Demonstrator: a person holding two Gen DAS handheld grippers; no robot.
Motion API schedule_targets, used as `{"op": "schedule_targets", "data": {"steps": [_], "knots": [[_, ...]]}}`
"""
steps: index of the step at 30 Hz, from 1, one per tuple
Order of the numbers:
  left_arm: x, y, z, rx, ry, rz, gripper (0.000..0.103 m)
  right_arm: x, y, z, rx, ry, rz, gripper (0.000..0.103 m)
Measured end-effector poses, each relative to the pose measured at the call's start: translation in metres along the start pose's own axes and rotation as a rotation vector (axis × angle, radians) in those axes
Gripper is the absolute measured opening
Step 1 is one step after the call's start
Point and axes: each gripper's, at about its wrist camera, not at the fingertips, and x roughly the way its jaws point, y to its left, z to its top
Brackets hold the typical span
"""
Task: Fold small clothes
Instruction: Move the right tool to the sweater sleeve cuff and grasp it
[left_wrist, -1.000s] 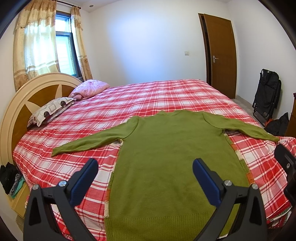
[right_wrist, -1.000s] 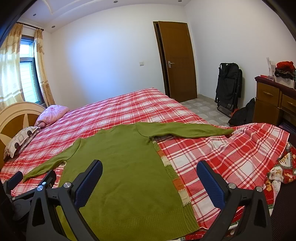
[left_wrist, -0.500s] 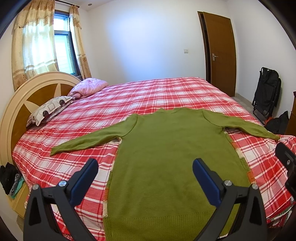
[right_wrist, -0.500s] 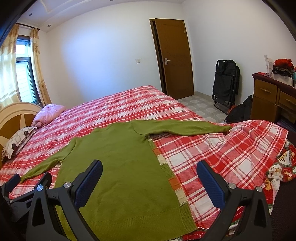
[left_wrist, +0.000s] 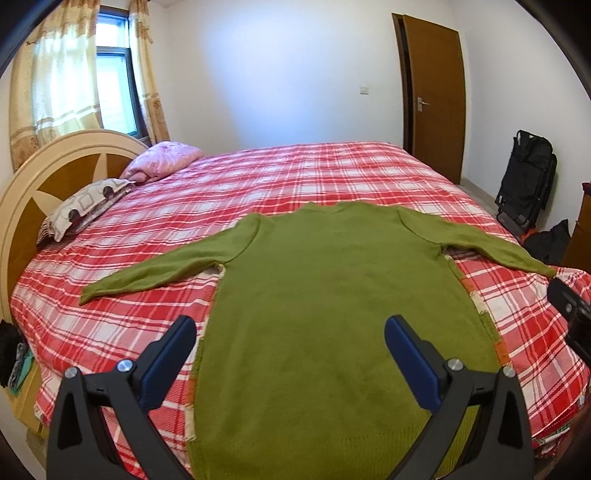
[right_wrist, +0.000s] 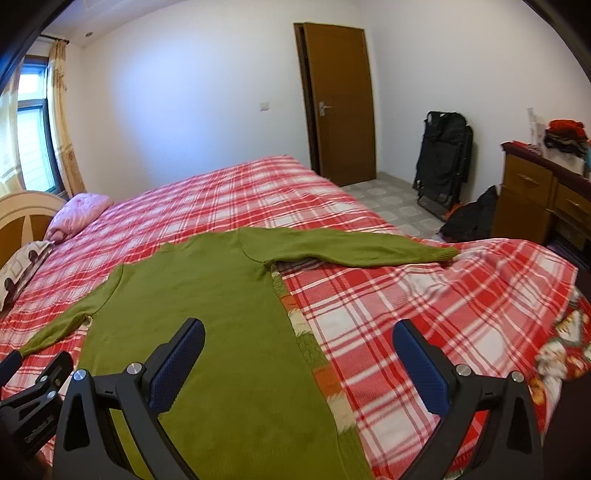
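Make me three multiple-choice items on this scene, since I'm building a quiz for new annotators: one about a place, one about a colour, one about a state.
1. Where does the sweater lie?
A. On the floor
B. On the plaid bedspread
C. On the dresser

2. What colour is the sweater?
A. Green
B. Blue
C. White

3. How do the left gripper and the right gripper stand?
A. Both shut on a sleeve
B. One open, one shut
C. Both open, holding nothing

Answers:
1 B: it lies flat on the red and white checks, sleeves spread to both sides.
2 A: its knit is olive green throughout.
3 C: each wrist view shows the blue pads wide apart over the cloth, nothing between them.
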Motion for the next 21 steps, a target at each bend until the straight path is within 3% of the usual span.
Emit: {"op": "schedule_targets", "data": {"steps": [4, 7, 12, 21], "knots": [[0.019, 0.002, 0.003, 0.000, 0.032, -0.042, 0.103, 0.039, -0.021, 0.014, 0.039, 0.030, -0.020, 0.102], [0.034, 0.006, 0.005, -0.004, 0.042, -0.028, 0.103, 0.065, -0.031, 0.027, 0.023, 0.065, -0.115, 0.102], [0.060, 0.007, 0.006, 0.011, 0.077, 0.011, 0.103, 0.074, -0.032, 0.041, -0.013, 0.029, -0.190, 0.102], [0.094, -0.003, 0.012, 0.010, 0.149, 0.023, 0.103, 0.094, -0.022, 0.051, -0.058, 0.042, -0.223, 0.102]]}}
